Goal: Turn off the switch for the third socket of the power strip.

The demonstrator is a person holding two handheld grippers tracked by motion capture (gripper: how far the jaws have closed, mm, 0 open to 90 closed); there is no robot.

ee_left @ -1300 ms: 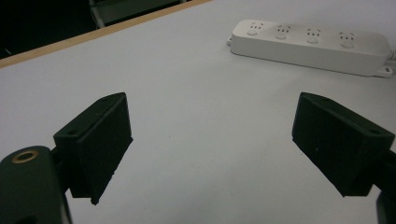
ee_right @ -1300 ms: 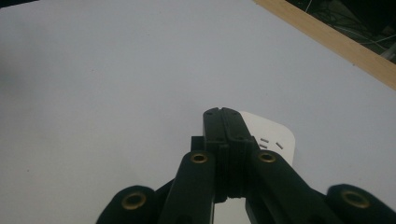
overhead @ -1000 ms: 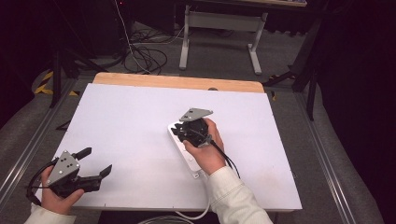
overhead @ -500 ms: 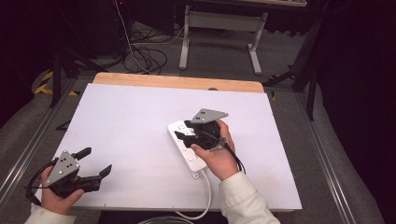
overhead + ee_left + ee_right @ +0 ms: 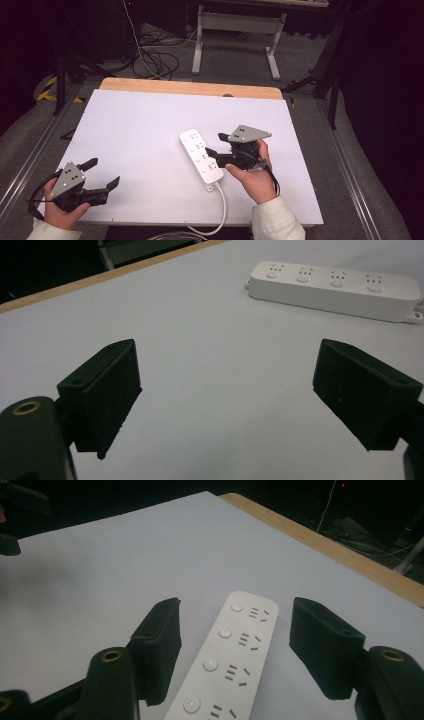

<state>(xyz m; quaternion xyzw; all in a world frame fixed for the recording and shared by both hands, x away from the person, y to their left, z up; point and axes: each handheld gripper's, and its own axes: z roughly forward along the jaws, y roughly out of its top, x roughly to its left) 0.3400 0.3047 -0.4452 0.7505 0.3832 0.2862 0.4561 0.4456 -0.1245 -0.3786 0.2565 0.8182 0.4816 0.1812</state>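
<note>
High view: white power strip [image 5: 201,157] flat on white table [image 5: 140,130], mid-right, cord [image 5: 219,215] off near end toward table's front edge. Right gripper [image 5: 214,150] just beside strip's right side, tips over its edge; contact can't tell. Right gripper view: strip [image 5: 231,655] runs lengthwise betw jaws, w/ gap each side; jaws wide apart, gripping nothing. Left gripper [image 5: 102,172] at front-left corner, well apart from strip, also spread wide, nothing held. Left gripper view: bare tabletop betw jaws, strip [image 5: 336,284] far off at upper right.
</note>
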